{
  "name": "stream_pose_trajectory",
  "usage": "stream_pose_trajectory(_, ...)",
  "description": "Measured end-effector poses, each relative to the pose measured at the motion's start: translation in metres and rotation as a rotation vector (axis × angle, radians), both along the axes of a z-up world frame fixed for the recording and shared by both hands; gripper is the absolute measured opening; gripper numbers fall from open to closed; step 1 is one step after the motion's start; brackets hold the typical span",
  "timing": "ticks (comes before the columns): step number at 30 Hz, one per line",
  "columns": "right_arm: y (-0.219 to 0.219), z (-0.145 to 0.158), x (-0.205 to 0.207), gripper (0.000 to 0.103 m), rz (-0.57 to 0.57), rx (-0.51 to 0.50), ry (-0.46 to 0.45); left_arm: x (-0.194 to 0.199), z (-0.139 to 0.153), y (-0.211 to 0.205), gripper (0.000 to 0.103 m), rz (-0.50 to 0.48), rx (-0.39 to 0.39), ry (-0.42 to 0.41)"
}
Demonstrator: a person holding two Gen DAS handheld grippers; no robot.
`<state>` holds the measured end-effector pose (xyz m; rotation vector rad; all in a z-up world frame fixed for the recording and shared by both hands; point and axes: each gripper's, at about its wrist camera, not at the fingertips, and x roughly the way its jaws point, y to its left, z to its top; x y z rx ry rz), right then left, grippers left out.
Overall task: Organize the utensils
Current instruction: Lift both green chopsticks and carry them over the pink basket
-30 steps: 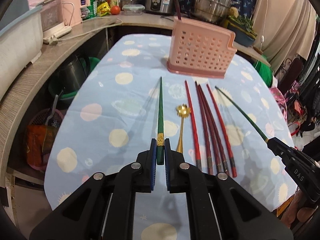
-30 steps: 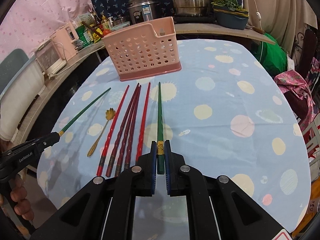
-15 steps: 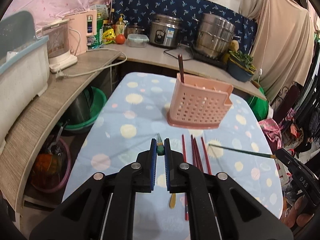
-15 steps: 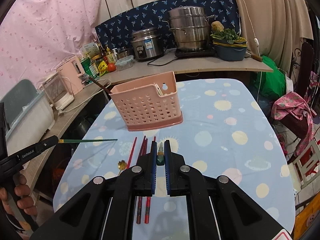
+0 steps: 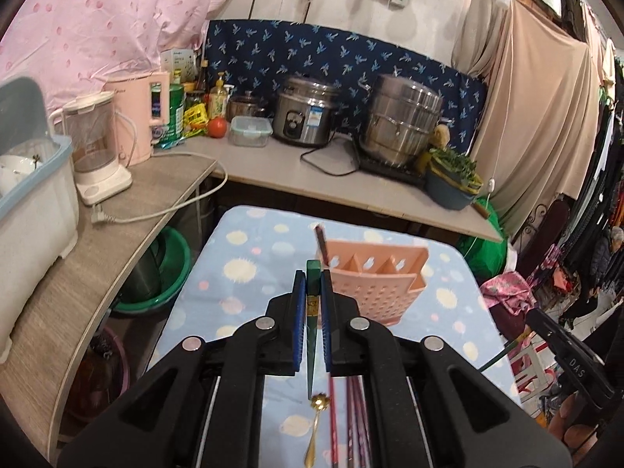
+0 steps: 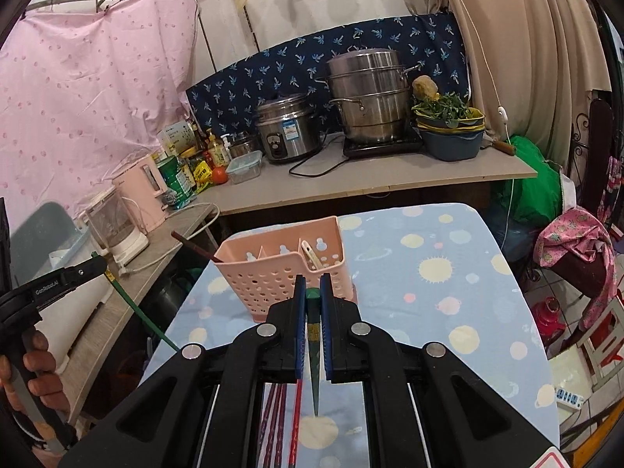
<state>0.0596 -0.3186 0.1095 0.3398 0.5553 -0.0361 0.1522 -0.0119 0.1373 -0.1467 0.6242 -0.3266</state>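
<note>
Each gripper is clenched on one green chopstick, held near its thick end so the thin tip hangs down and can drop point first into the pink holder (image 6: pixel 288 269). The left gripper (image 5: pixel 311 284) carries its chopstick (image 5: pixel 312 335) just short of the holder; the right gripper (image 6: pixel 311 292) does the same with its own chopstick (image 6: pixel 313 355). Red chopsticks (image 5: pixel 357 421) and a gold spoon (image 5: pixel 314 433) lie on the spotted tablecloth (image 6: pixel 448 273) below, waiting their turn
</note>
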Motion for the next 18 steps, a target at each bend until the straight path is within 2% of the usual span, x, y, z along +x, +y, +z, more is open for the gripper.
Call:
stream_pose_trajectory(3, -0.009, 0.013, 0.006, 0.007, -0.002, 0.028, -0.035, 0.004, 0.019, -0.006, 0.007, -0.015, -0.025, -0.032)
stream_pose_trajectory(11, -0.024, 0.065, 0.034, 0.007, -0.029, 0.017, -0.162, 0.025, 0.073, -0.026, 0.007, -0.052, -0.085, -0.131)
stream_pose_trajectory(18, -0.031, 0.107, 0.074, 0.007, -0.042, 0.015, -0.252, 0.054, 0.101, -0.042, 0.007, -0.035, -0.078, -0.203)
